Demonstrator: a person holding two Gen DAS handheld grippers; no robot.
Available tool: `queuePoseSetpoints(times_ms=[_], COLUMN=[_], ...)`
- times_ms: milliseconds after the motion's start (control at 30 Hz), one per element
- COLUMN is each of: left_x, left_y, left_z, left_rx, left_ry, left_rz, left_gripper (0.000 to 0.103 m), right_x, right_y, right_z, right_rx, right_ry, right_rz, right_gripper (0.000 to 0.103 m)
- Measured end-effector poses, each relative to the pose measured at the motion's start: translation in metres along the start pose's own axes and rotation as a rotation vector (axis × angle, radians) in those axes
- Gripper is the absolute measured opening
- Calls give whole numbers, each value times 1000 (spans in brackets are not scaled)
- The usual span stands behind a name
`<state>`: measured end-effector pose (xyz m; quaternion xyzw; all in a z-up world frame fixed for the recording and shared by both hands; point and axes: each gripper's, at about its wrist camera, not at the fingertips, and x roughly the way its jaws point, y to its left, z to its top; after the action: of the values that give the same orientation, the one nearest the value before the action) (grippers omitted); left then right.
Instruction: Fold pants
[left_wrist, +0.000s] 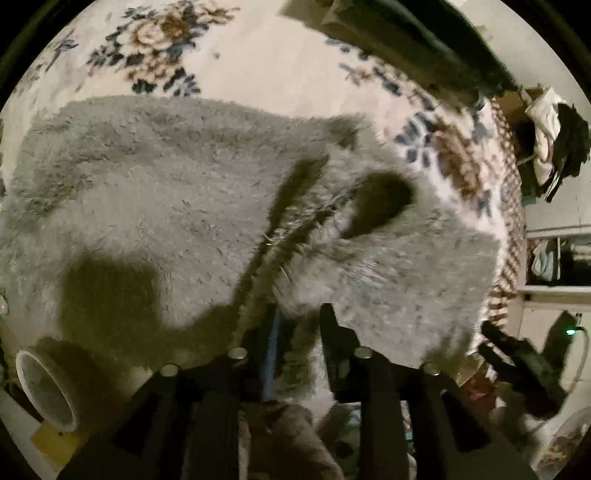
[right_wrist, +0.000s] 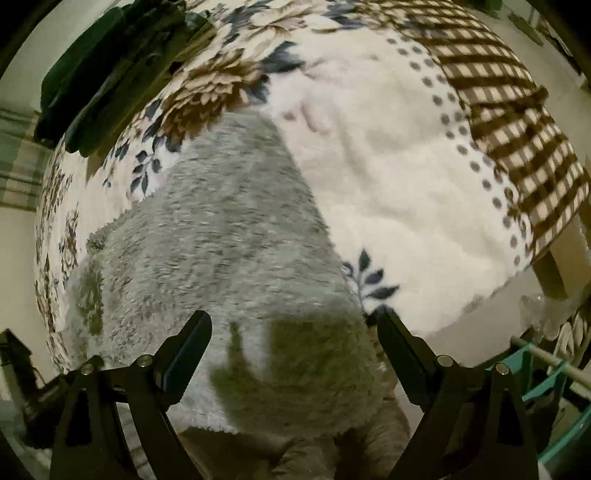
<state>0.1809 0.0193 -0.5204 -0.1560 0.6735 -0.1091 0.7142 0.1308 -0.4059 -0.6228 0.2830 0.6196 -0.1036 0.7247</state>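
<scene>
My left gripper (left_wrist: 291, 325) sits at six o'clock in the left wrist view. Its fingers stand close together with only a narrow gap, and a fold of the fluffy grey pants (left_wrist: 207, 206) appears bunched between them; a blue pad shows on the inner face of one finger. I record it as closed on the cloth, though the near edge is blurred.

My right gripper (right_wrist: 295, 328) sits at six o'clock in the right wrist view. Its jaws stand wide apart, one tip at seven o'clock and the other at five o'clock, and nothing lies between the pads. It hangs above the pants (right_wrist: 221, 240), whose near edge passes under the gap; I cannot tell whether the tips touch the pile.

The pants lie spread on a cream blanket with brown and blue flowers (left_wrist: 258, 62). In the left wrist view the garment fills the centre of the frame from nine o'clock to three o'clock, with a dark crease running from the centre down toward six o'clock. In the right wrist view it runs from the centre down to six o'clock, narrowing toward twelve o'clock.

Other items noted: a white tube (left_wrist: 48, 387) at eight o'clock in the left wrist view, beside the pants; a brown checked cloth (right_wrist: 517, 122) at two o'clock in the right wrist view, well apart from the pants; a dark green bundle (right_wrist: 107, 66) at ten o'clock in the same view.
</scene>
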Motion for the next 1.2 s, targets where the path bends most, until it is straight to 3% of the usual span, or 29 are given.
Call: queuePoseSetpoints(times_ms=[67,133,167,233,367,433,467,600,733,867,1033,1100,1200], left_x=[-18,-28,-28,-18,37,50,52,36,42,43,24,19,32], left_y=[-13,-30,-39,-57,-90,-93,-91,-66,-19,5,16,23,30], left_z=[2,10,16,31,59,62,62,64,77,80,70,59,42], left_rx=[0,26,47,108,251,299,312,244,98,-27,-111,-142,-166], left_ry=[-45,-84,-98,-115,-72,-78,-76,-143,-112,-56,-69,-72,-6], left_rz=[-27,-49,-46,-17,59,68,72,39,40,-102,-211,-244,-252], left_gripper=[31,55,60,61,60,4,3,3,3,10,38,48,52], right_x=[-1,-1,-1,-1,-3,-3,-3,-2,0,0,16,30,54], right_y=[1,-1,-2,-5,-8,-7,-6,-8,-8,-2,-6,-14,-24], right_z=[5,9,11,15,22,26,28,36,44,49,45,41,33], right_rx=[-15,-15,-11,-1,15,10,5,3,6,-9,-18,-5,30], right_ry=[-1,1,3,3,3,1,1,2,12,30,125,186,285], right_rz=[-9,-7,-7,-6,-6,-7,-12,-17,-8,8,56,120,233], right_gripper=[93,93,93,93,93,93,93,93,93,93,93,93,93])
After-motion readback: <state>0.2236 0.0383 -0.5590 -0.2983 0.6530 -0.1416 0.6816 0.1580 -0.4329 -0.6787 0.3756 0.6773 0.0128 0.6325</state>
